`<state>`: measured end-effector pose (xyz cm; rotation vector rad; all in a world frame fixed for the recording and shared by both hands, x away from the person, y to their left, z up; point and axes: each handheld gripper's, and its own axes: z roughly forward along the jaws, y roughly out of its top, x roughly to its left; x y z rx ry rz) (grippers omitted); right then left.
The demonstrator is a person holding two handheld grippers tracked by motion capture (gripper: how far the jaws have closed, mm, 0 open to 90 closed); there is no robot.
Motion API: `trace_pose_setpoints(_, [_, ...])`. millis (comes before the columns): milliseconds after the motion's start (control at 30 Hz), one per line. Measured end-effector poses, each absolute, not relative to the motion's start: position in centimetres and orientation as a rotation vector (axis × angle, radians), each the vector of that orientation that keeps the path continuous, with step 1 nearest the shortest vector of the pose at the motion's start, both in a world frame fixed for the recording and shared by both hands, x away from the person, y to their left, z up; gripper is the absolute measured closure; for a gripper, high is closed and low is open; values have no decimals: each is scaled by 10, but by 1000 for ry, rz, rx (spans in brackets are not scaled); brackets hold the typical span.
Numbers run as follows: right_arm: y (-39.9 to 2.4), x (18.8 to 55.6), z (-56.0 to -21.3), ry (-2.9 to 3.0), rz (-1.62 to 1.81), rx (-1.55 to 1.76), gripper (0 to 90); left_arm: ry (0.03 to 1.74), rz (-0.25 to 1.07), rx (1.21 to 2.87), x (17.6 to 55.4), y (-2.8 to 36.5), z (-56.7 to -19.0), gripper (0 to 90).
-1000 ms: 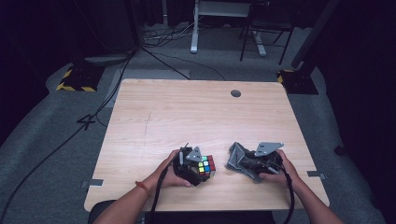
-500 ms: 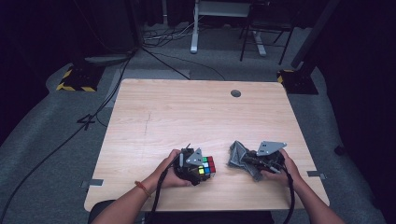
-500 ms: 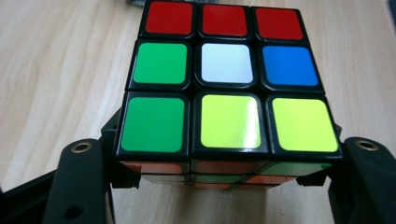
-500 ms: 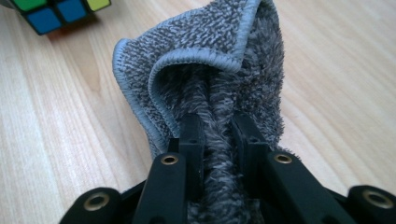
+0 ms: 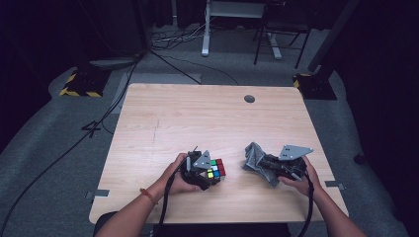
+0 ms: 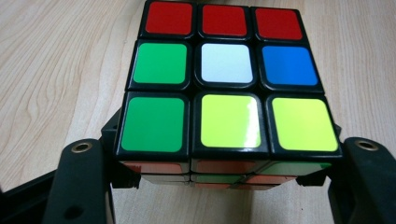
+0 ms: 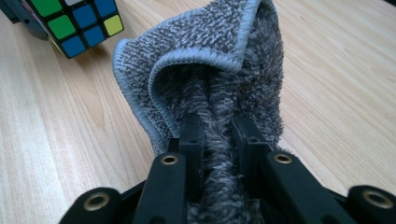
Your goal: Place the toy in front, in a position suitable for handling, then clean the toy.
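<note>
- Dark surroundings ring the scene: a grey carpeted floor runs under a pale wooden table, with black cables trailing across it at 11 o'clock and a white desk frame standing at 12.
- Yellow-and-black hazard-striped blocks sit at 10 o'clock off the table's far left corner; another dark block sits off its far right corner at 2 o'clock.
- On the tabletop, a small round dark grommet is set near the far edge, at about 1 o'clock from the centre.
- At 6 o'clock, near the front edge, the left gripper is clamped on a colour cube — in the left gripper view its two black jaws press the cube's lower sides, just above the wood grain.
- At 4 o'clock the right gripper pinches a grey fleecy cloth; in the right gripper view the jaws squeeze a fold of the cloth, which rises bunched above them.
- Cube and cloth are near each other but apart — bare wood lies between.
</note>
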<state>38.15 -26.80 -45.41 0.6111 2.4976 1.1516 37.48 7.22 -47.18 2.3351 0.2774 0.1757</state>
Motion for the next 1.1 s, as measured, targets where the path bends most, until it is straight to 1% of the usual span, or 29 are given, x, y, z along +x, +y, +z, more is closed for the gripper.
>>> trace_pose_setpoints(267, [-263, 377, -446, 2491, 1181, 571, 768, 259, 144, 2367, 373, 70, -472, 333])
trace_pose_setpoints(367, [-262, 375, -442, 2486, 1241, 556, 768, 252, 148, 2381, 373, 68, -473, 333])
trace_pose_setpoints(500, [-258, 371, -435, 2474, 1271, 523, 768, 247, 126, 2370, 373, 68, -474, 333])
trace_pose_setpoints(700, [-238, 364, -426, 2491, 1319, 431, 767, 243, 142, 2382, 373, 64, -475, 334])
trace_pose_setpoints(833, [-223, 356, -423, 2518, 1318, 381, 764, 222, 126, 2385, 373, 55, -474, 333])
trace_pose_setpoints(933, [-217, 352, -420, 2530, 1324, 353, 764, 185, 159, 2428, 372, 45, -472, 334])
trace_pose_setpoints(1100, [-212, 349, -419, 2554, 1332, 340, 763, 133, 171, 2427, 369, 24, -465, 334])
